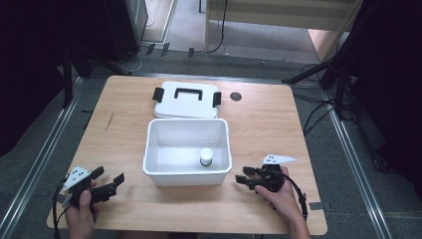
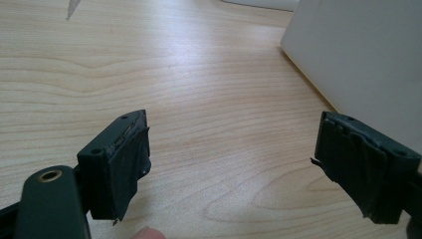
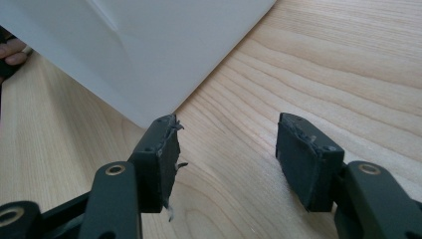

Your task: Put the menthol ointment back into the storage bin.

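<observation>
A white open bin [image 1: 186, 178] stands at the middle of the wooden table [image 1: 268, 129]. Inside it, near the front right corner, a small white jar [image 1: 206, 157] with a green label stands upright. My left gripper [image 1: 108, 175] rests low at the front left, held in a hand, jaws wide apart with nothing between them [image 2: 231, 164]; the bin's wall [image 2: 363, 59] is just to its right. My right gripper [image 1: 242, 175] sits at the front right, pointing at the bin's corner [image 3: 139, 45]. Its jaws stand partly apart over bare wood [image 3: 226, 149], holding nothing.
The bin's white lid [image 1: 186, 99], with a black handle and black clips, lies flat behind the bin. A dark round hole [image 1: 235, 96] marks the table to the right of the lid. Floor rails and cables run along both table sides.
</observation>
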Available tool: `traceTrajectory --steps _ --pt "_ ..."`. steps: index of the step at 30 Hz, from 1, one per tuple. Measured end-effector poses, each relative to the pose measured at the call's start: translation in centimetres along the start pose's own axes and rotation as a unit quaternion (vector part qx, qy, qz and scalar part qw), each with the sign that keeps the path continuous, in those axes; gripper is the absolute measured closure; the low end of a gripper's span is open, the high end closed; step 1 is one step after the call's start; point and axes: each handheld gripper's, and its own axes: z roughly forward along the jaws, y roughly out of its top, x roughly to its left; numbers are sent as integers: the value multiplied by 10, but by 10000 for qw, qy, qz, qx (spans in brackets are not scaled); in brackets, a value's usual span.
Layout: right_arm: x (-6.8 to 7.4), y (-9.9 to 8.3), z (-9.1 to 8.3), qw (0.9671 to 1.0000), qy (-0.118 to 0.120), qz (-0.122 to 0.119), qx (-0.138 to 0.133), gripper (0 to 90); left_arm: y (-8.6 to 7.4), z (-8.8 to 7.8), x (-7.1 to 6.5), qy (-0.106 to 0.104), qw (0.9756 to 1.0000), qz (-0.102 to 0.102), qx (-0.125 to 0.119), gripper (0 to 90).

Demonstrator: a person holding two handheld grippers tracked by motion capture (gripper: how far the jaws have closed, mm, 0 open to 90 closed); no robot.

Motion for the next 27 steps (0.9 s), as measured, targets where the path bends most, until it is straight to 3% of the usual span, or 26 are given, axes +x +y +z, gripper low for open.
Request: traceTrajectory --steps 27 --pt "-1 -1 -1 10000 -38 46 -39 438 0 0 1 -32 10000 -21 -1 151"
